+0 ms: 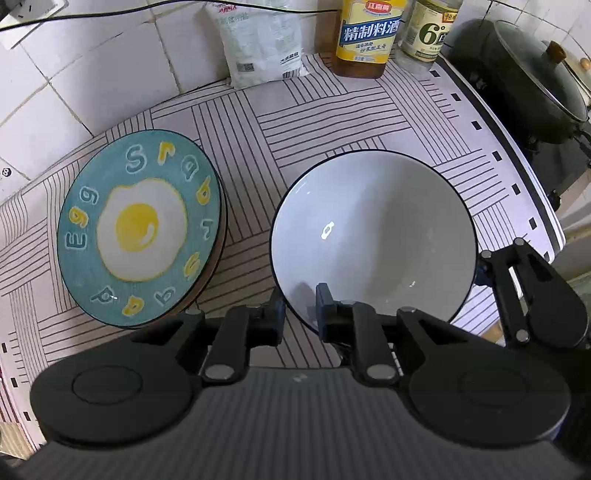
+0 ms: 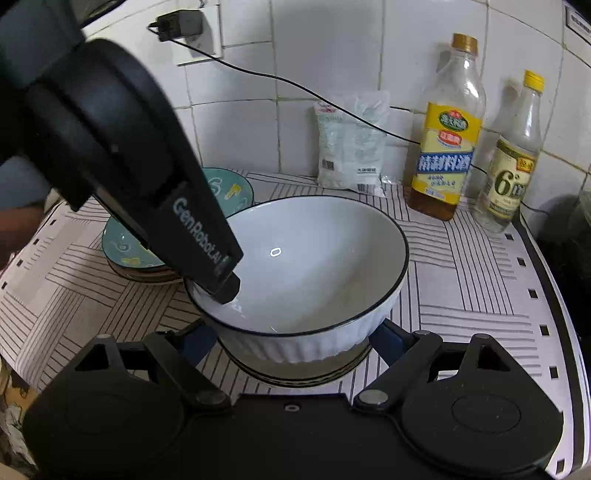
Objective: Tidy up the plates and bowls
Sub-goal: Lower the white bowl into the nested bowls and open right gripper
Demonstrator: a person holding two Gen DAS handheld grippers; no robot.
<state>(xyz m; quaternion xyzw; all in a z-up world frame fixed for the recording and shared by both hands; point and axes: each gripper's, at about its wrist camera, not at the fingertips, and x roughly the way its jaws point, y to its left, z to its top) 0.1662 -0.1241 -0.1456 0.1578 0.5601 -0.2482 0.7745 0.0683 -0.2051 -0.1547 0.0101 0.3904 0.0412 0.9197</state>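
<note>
Gripping the bowl (image 1: 373, 236) rim, our left claw (image 1: 300, 306) sits clamped on the near edge; right claw (image 2: 295, 341) spreads apart around stacked bowls beneath. We lower level, nesting squarely beside the plates (image 1: 140, 229).

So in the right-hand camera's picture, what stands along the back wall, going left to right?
Wall socket with plug → white bag → yellow-labelled bottle → clear bottle with the "6°" label.
</note>
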